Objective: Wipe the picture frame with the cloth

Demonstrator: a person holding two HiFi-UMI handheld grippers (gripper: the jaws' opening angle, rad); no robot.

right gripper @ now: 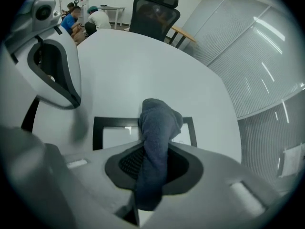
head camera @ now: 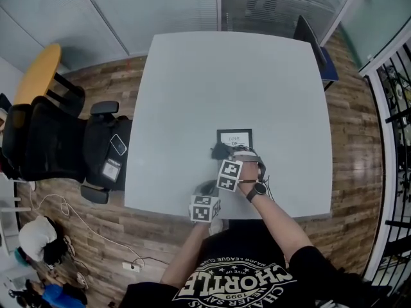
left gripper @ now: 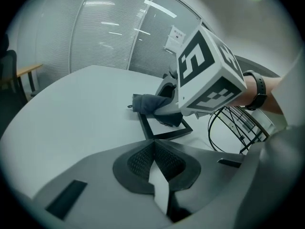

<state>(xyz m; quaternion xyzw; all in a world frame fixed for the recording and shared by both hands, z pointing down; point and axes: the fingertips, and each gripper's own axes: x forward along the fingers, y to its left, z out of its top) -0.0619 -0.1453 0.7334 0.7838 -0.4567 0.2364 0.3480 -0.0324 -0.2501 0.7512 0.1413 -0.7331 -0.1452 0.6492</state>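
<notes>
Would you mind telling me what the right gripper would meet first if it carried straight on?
Probably the picture frame lying on the table; the cloth clamped in the right gripper would touch it first, though depth is unclear.

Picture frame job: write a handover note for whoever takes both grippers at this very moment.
Right gripper: shut on the cloth, whose free end sits on the picture frame at its near left corner.
Left gripper: jaws together, holding nothing, at the table's near edge, short of the frame.
Frame: lying flat on the table, in front of the person.
Done: cloth gripped and brought to the frame. How much has been wiped cannot be told.
Left: wipe the cloth across the frame.
</notes>
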